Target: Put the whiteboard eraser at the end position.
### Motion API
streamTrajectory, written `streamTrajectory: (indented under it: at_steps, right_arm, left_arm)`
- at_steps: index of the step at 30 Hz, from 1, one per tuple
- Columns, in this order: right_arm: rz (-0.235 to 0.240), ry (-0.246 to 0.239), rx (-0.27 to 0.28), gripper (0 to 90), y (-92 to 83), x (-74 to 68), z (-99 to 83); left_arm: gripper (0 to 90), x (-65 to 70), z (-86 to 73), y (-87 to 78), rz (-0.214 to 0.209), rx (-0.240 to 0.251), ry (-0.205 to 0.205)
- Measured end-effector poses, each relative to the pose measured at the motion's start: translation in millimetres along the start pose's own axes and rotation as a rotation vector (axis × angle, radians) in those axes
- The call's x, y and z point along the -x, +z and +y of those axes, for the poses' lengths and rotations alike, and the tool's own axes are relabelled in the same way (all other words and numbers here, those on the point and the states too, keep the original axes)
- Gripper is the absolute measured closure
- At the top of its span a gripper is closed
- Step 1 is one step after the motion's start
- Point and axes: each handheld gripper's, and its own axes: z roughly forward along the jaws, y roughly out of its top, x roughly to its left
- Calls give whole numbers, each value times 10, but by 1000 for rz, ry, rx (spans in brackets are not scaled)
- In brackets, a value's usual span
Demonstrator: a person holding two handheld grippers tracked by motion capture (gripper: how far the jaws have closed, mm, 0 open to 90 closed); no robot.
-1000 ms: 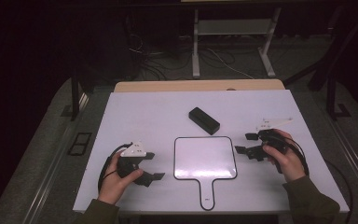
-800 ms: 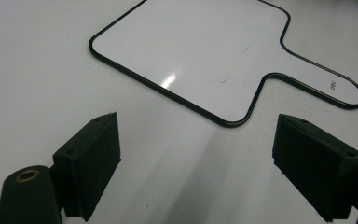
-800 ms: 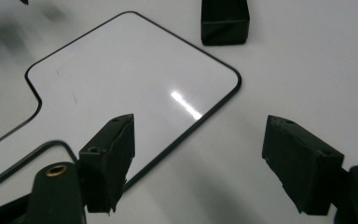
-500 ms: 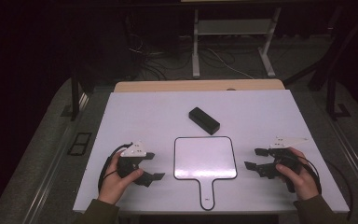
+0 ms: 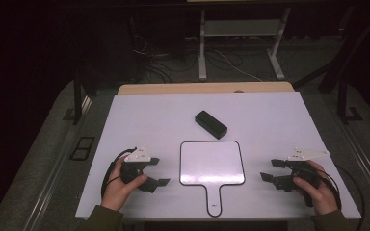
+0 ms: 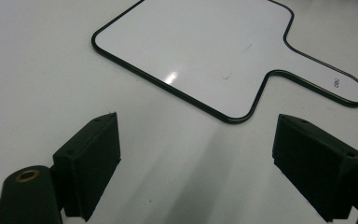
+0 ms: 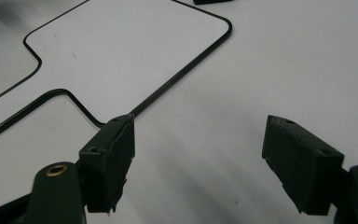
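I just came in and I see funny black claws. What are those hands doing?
A person sits at a white table with a gripper in each hand. The left gripper and the right gripper rest on the table, one on each side of a small whiteboard with a handle. Both have their jaws open and hold nothing. Each points in toward the whiteboard, but neither touches it. A black eraser lies just behind the whiteboard, untouched.
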Motion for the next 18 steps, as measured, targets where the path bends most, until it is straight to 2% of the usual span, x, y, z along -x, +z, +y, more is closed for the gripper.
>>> streamTrajectory:
  at_steps: [18]
  right_arm:
    - [0, -13, -9, 240, 1, 4, -25]
  left_arm:
    - [144, -15, 11, 3, 5, 0, -5]
